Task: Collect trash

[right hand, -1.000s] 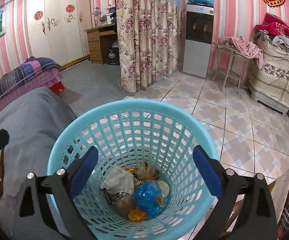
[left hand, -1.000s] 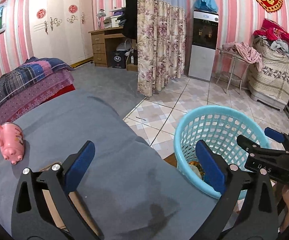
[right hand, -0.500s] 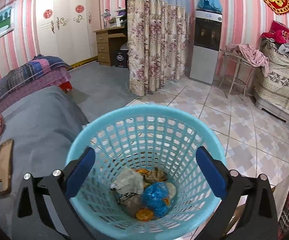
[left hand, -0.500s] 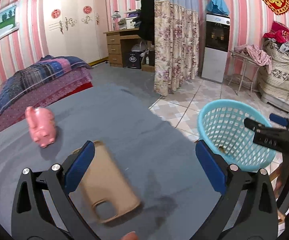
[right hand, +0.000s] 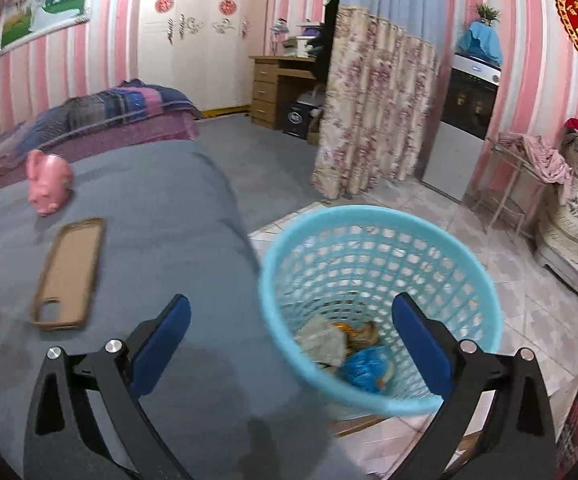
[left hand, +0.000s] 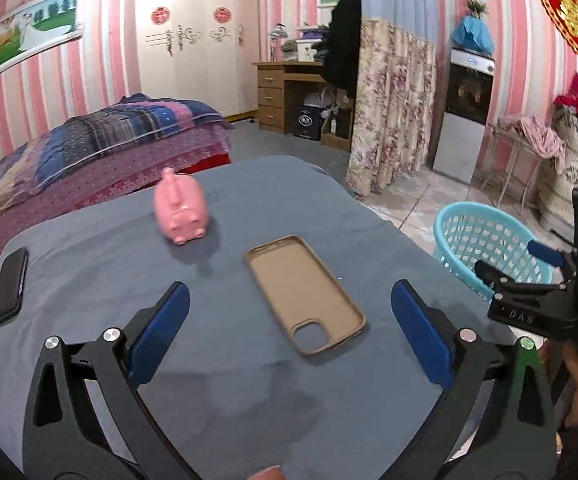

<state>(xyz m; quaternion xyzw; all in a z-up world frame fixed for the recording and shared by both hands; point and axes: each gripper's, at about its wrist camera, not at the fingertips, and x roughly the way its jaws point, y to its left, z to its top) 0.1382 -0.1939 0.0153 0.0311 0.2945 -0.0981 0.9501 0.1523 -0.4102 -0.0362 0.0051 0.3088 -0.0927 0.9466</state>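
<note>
Over the grey tabletop (left hand: 89, 280) my left claw (left hand: 289, 324) hangs with its blue pads spread wide and nothing between them; my right claw (right hand: 289, 336) is just as wide apart and empty, straddling the near rim of the blue basket (right hand: 469, 280) that stands on the tiled floor just beside the tabletop's edge. Crumpled wrappers (right hand: 353, 344) lie in the basket's bottom. What remains on the cloth is a tan phone case (left hand: 305, 292), a pink piggy bank (left hand: 181, 212) and a dark phone (left hand: 9, 284), none of which looks like trash to me. To do this step well, I judge I should sweep the left camera slowly across the whole cloth, check the edges, and leave those keepers untouched.
</note>
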